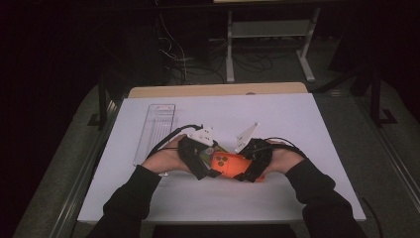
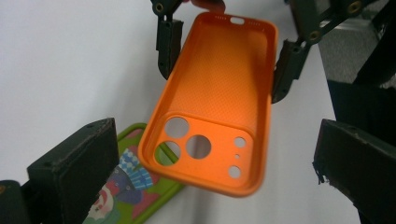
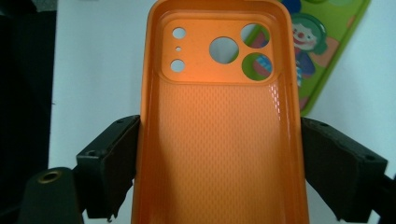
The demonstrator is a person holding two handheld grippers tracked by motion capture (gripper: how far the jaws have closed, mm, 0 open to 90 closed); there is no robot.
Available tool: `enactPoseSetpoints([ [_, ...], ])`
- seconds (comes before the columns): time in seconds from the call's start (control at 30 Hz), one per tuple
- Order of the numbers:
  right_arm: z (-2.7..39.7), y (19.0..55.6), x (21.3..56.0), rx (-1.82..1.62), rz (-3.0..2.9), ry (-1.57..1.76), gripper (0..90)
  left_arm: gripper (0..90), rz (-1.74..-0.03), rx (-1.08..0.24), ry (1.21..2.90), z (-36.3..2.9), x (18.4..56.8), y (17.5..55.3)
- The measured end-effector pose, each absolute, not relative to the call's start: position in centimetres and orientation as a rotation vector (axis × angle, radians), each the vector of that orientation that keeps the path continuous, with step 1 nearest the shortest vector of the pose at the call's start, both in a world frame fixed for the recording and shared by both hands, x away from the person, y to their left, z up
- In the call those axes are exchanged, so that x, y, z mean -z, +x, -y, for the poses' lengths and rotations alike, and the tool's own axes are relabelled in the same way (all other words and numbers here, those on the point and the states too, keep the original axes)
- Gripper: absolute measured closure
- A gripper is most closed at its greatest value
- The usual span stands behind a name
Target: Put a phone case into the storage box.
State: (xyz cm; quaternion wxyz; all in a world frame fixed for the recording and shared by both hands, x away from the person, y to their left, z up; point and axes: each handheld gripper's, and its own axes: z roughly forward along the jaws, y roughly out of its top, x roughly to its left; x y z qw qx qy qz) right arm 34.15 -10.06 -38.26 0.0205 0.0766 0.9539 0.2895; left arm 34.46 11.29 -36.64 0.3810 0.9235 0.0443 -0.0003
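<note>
An orange phone case (image 3: 219,140), empty and with its inside facing the cameras, is held above the white table by its long sides. My right gripper (image 3: 219,135) is shut on it, a jaw pressing on each edge. In the left gripper view the case (image 2: 210,107) hangs between that gripper's two black fingers (image 2: 167,44). My left gripper (image 2: 219,140) stands wide open around the camera-hole end, both jaws apart from it. From above, the case (image 1: 229,165) sits between the left gripper (image 1: 210,171) and right gripper (image 1: 243,173). A green clown-printed phone case (image 3: 320,51) lies flat underneath.
A clear plastic tray (image 1: 156,130) lies on the white table (image 1: 297,129) to the left of the hands. The green clown case (image 2: 133,193) rests just below and left of the orange one. Desk legs and cables stand in the dark beyond the table's far edge.
</note>
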Motion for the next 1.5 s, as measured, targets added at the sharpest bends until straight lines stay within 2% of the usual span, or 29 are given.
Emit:
enactPoseSetpoints([
  [0.6,8.7,33.0,37.4,-0.911,-2.967,0.118,15.2,0.0,-0.020,0.025,2.471,-9.9,38.1,33.5],
  [0.7,8.6,32.9,37.4,-0.916,-2.969,0.104,15.2,4.9,-0.013,0.018,2.477,-9.7,38.2,33.4],
  [1.1,8.5,32.9,37.3,-0.915,-2.970,0.087,15.2,6.7,0.022,0.003,2.524,-9.4,38.6,33.2],
  [1.27,8.4,32.8,37.3,-0.920,-2.974,0.079,15.2,12.0,0.035,-0.001,2.526,-9.3,38.6,33.2],
  [1.5,8.4,32.8,37.3,-0.915,-2.978,0.078,15.2,14.0,0.054,0.002,2.529,-9.3,38.6,33.2],
])
